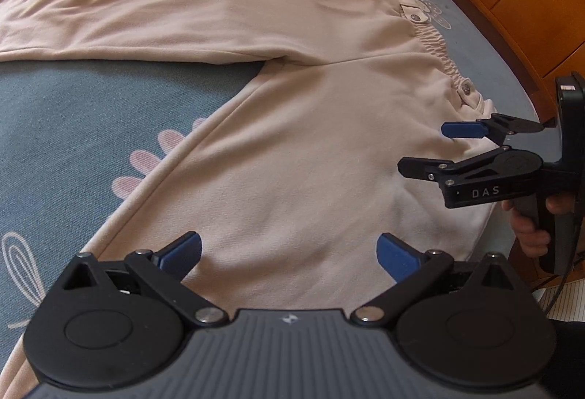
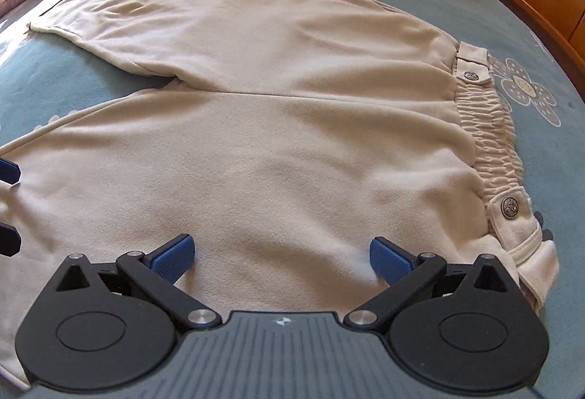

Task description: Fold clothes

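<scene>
— Folding is hardly beginning: in the left wrist view the cream trousers are lying flat on the blue bedsheet, legs apart. Left gripper?
— Hanging spread wide over the near leg, gripping nothing.
— Right wrist view?
— Right gripper is hovering agape near the waistband.

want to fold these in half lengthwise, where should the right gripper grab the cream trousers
Grip the near waistband corner of the cream trousers, by the buttoned tab. Come in from the near bed edge, one jaw sliding under the hem. That corner is a thick, stitched edge lying flat at the garment's border, so it likely pinches cleanly. The right gripper hangs open just beside it; the left gripper is open over the near leg.
</scene>
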